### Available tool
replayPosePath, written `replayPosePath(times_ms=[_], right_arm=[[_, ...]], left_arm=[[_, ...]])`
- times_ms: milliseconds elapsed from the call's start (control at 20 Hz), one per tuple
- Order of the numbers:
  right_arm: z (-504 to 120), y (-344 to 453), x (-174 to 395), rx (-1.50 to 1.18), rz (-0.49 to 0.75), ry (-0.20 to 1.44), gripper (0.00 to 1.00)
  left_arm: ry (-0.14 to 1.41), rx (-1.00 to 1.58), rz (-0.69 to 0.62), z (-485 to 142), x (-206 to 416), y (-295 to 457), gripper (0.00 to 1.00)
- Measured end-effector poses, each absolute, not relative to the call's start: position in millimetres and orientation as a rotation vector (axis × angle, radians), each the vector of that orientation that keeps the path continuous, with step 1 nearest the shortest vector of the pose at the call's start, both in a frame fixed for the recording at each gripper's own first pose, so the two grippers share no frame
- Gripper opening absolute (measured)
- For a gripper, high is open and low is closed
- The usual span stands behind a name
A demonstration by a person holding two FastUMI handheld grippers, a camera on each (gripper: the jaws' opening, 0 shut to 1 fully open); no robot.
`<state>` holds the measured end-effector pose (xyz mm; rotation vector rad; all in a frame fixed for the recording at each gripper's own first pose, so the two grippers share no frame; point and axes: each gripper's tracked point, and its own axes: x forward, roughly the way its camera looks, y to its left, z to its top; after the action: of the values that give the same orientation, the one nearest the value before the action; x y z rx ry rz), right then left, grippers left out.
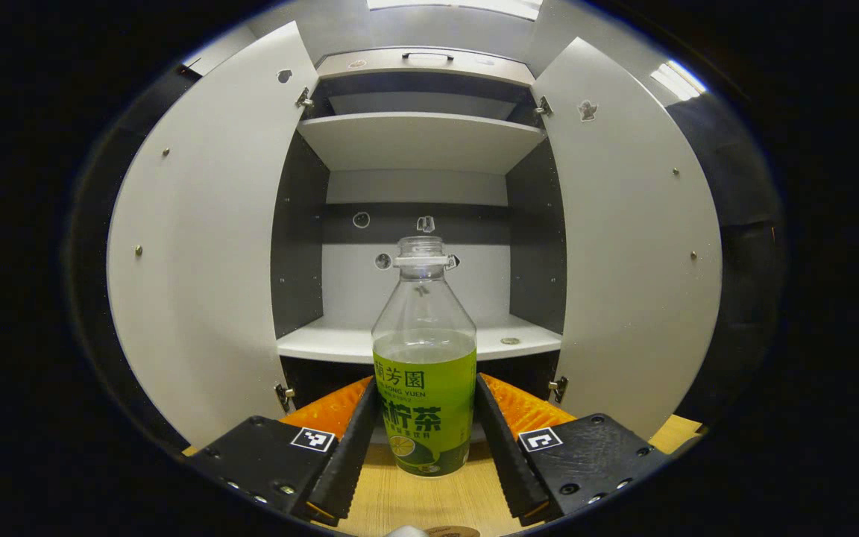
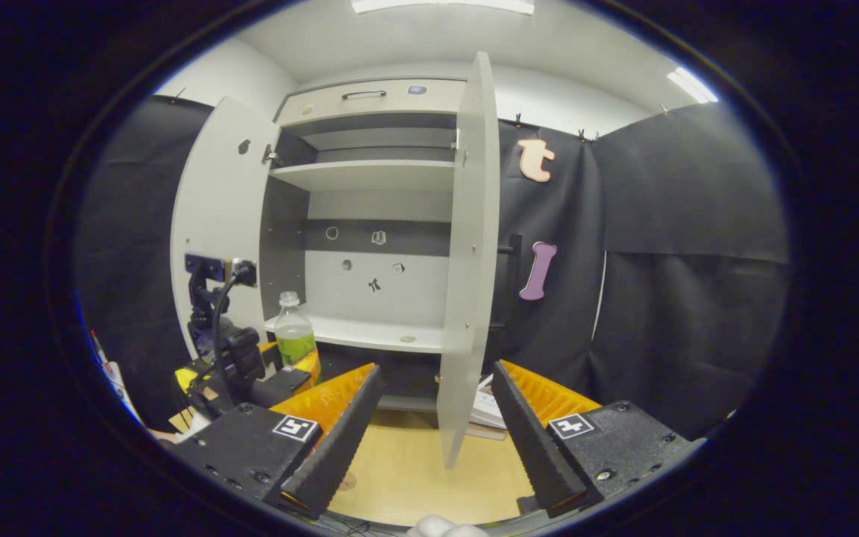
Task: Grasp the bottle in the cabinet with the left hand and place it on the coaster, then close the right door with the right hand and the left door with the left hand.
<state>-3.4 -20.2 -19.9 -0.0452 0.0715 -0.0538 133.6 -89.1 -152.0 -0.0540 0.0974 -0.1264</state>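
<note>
Standing upright between the left gripper's (image 1: 425,432) jaws, the bottle (image 1: 424,373).

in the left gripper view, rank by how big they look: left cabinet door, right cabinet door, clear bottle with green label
1-2. Pale grey left cabinet door and right cabinet door: look alike.
3. Clear plastic bottle with green label, though nearest the camera.

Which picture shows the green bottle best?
The left gripper view: the bottle stands big and central, held between the left gripper's fingers. In the right gripper view the bottle is small, far off and partly hidden.
</note>
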Motion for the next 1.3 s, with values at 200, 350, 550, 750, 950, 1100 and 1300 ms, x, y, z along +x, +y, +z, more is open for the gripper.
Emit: replayPosePath(times_ms=[200,350,550,750,950,1100,1300], right_arm=[[-28.7,-26.8,-10.9,-0.062,-0.056,0.081,0.95],[-35.6,-28.9,-13.1,-0.081,-0.067,0.103,0.98],[-41.6,-30.2,-14.8,-0.099,-0.069,0.133,0.98],[-52.5,-30.9,-14.8,-0.116,-0.069,0.175,0.98],[-61.7,-32.6,-13.9,-0.133,-0.068,0.213,1.00],[-61.7,-30.6,-11.0,-0.131,-0.060,0.226,0.98],[-64.7,-30.1,-10.8,-0.145,-0.048,0.245,0.98]], left_arm=[[0.099,-0.037,-0.139,-193.0,105.5,-91.9,0.75],[0.107,-0.016,-0.152,-229.6,83.8,-94.6,0.74],[0.148,-0.033,-0.176,-279.6,56.3,-100.9,0.75],[0.134,-0.060,-0.190,-313.9,41.6,-105.4,0.74],[0.147,-0.087,-0.224,-338.9,34.4,-115.9,0.74],[0.152,-0.073,-0.218,-351.5,36.7,-116.3,0.76],[0.178,-0.069,-0.222,-371.9,37.4,-116.3,0.76]])
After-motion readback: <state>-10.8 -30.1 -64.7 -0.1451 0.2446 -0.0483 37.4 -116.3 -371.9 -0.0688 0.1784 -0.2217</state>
